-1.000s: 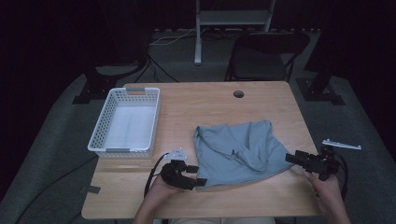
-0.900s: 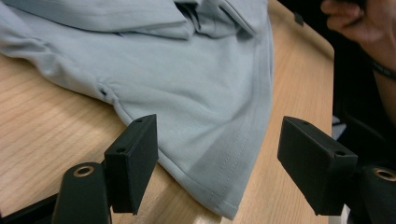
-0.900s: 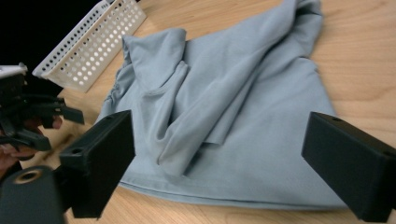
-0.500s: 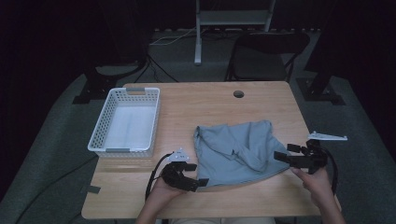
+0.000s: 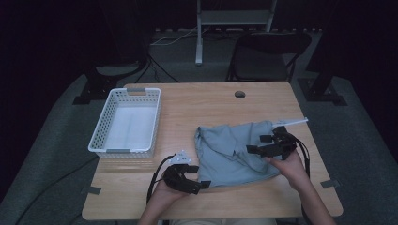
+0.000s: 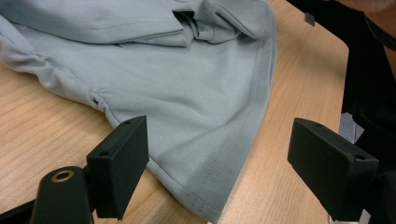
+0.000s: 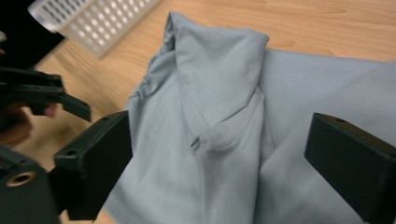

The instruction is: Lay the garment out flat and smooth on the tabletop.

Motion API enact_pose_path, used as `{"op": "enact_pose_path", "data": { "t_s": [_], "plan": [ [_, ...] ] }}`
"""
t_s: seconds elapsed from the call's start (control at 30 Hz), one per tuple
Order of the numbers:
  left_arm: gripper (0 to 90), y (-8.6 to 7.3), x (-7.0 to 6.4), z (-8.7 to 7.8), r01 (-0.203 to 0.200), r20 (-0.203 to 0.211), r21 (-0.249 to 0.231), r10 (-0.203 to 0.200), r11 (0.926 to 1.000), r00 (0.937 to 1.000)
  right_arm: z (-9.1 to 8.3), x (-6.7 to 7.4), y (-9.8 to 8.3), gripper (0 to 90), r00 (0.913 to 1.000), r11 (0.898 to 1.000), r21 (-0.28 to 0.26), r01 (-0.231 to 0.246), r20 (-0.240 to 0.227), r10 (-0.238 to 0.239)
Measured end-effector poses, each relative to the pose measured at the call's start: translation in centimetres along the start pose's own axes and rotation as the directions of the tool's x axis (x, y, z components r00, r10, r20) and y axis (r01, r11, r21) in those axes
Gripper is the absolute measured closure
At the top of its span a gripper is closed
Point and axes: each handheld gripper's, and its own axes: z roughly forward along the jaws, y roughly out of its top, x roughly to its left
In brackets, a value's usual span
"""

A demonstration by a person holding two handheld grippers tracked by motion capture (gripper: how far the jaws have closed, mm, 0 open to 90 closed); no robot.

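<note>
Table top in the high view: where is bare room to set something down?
Bare wood lies behind the grey shirt up to the far edge of the table, and along the near edge. Crowded: the white basket at left, the shirt at right.

The left gripper (image 5: pixel 202 183) sits low at the near edge, held in the left hand (image 5: pixel 164 193), pointing to the right in the high view. Its 2 jaws have just been opening and stand wide apart, pads pressing on nothing. The right gripper (image 5: pixel 251 149) points left, its right hand (image 5: pixel 287 165) behind it and the forearm running back. Its jaws gape wide, apparently hovering.
</note>
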Motion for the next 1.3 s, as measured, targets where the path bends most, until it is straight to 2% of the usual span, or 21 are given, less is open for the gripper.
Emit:
{"op": "enact_pose_path", "data": {
  "t_s": [0.07, 0.17, 0.2, 0.37, 0.4, 0.57, 0.7, 0.9, 1.07, 1.2, 1.3],
  "plan": [
    [21.6, -0.1, 0.0, 0.2, 0.007, 0.0, 0.002, -0.007, 1.0, 1.0, 0.9, 0.2, 0.6, 9.3, 0.9999, 0.999, 0.03, 0.01, 0.002, -0.01],
    [21.6, -0.1, 0.0, 0.3, 0.008, 0.002, 0.008, -0.008, 0.9999, 1.0, 1.8, 0.2, 1.1, 9.3, 1.0, 0.999, 0.047, 0.008, 0.004, -0.008],
    [21.6, -0.1, 0.0, 0.3, 0.004, 0.005, 0.011, -0.005, 0.9999, 1.0, 2.7, -0.2, 1.7, 9.5, 0.9999, 0.998, 0.064, -0.006, -0.012, 0.006],
    [21.6, 0.0, -0.1, 0.1, 0.001, 0.007, 0.002, -0.002, 1.0, 1.0, 4.4, -0.7, 3.1, 12.1, 0.9998, 0.995, 0.097, -0.019, -0.004, 0.019],
    [21.6, 0.0, 0.0, 0.1, 0.005, 0.011, 0.001, -0.005, 1.0, 0.9999, 5.3, -0.9, 3.8, 13.9, 0.9997, 0.993, 0.116, -0.023, -0.001, 0.023],
    [21.6, -0.2, 0.0, 0.1, 0.003, 0.008, 0.008, -0.003, 1.0, 1.0, 7.5, -1.2, 4.7, 15.9, 0.9992, 0.986, 0.167, -0.032, 0.028, 0.027],
    [21.6, -0.1, 0.0, -0.1, -0.002, 0.009, 0.005, 0.002, 1.0, 1.0, 9.3, -1.7, 4.9, 17.5, 0.9972, 0.975, 0.218, -0.04, 0.071, 0.025],
    [21.6, -0.2, 0.1, -0.2, 0.002, 0.011, 0.004, -0.002, 1.0, 0.9999, 10.3, -2.3, 4.8, 20.8, 0.9947, 0.966, 0.252, -0.055, 0.098, 0.031],
    [21.6, -0.2, 0.1, -0.1, 0.001, 0.017, 0.005, -0.002, 1.0, 0.9999, 11.1, -2.4, 4.9, 22.4, 0.9944, 0.959, 0.277, -0.063, 0.1, 0.036],
    [21.6, 0.0, 0.0, -0.1, -0.008, 0.016, 0.007, 0.008, 0.9999, 0.9998, 12.1, -2.1, 4.7, 24.8, 0.9952, 0.946, 0.32, -0.039, 0.098, 0.008],
    [21.6, 0.0, 0.0, -0.2, -0.008, 0.013, 0.006, 0.008, 0.9999, 0.9999, 12.2, -1.7, 4.8, 34.1, 0.9911, 0.944, 0.328, -0.024, 0.132, -0.02]
  ]
}}
